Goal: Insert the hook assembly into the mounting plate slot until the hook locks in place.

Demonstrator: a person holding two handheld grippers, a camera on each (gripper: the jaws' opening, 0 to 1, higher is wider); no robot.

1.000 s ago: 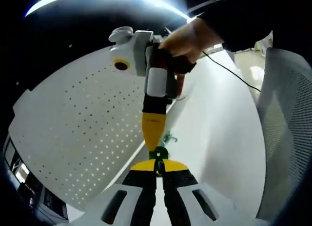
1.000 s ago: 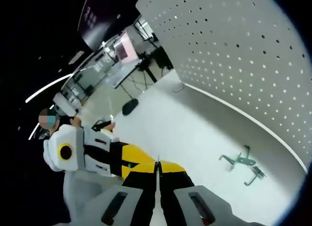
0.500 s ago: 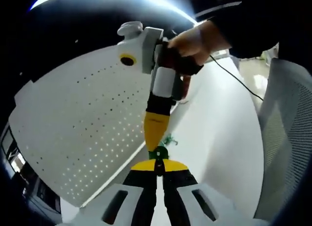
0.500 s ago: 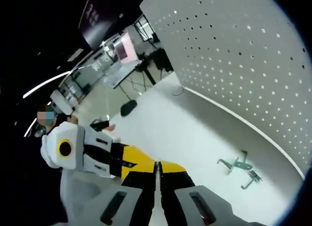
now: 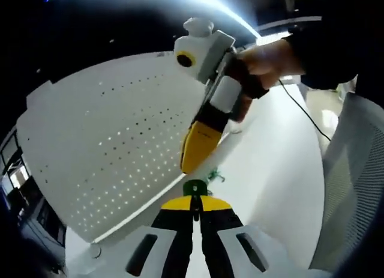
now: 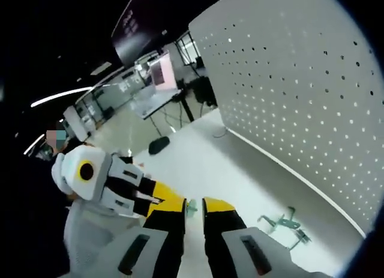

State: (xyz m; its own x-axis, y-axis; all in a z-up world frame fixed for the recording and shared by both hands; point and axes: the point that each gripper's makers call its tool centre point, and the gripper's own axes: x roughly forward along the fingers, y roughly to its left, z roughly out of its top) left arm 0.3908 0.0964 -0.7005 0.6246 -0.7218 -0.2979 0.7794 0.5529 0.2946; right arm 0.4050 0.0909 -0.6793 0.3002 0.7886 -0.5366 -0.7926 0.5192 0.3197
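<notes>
Left gripper view puts a small green hook piece [image 5: 195, 187] right at the tips of our left gripper [image 5: 193, 213], whose jaws are pressed together on it, so that piece sits straight ahead along the jaws with no offset to either side. Its long axis is too small for us to read. Just beyond it hangs the yellow tip of our right gripper [image 5: 198, 147], slanting down from the upper right and ending a little above and left of the green piece, apart from it rather than touching.

From the right gripper view, that right gripper [image 6: 193, 207] has its jaws spread with a narrow gap, nothing between them, and the left gripper [image 6: 163, 201] comes in from the left just beside its tips. A further set of green hooks [image 6: 282, 222] lies flat on the white table [image 6: 228, 170], off to the right of both tips and near the foot of the perforated white mounting plate [image 6: 312, 104], which stands upright along the table's far edge.

We judge that the coming move turns on the plate lying beyond and to the left of the held piece in the left gripper view, and the left gripper is the nearer one to carry it there. Which hole counts as the slot we cannot tell.
</notes>
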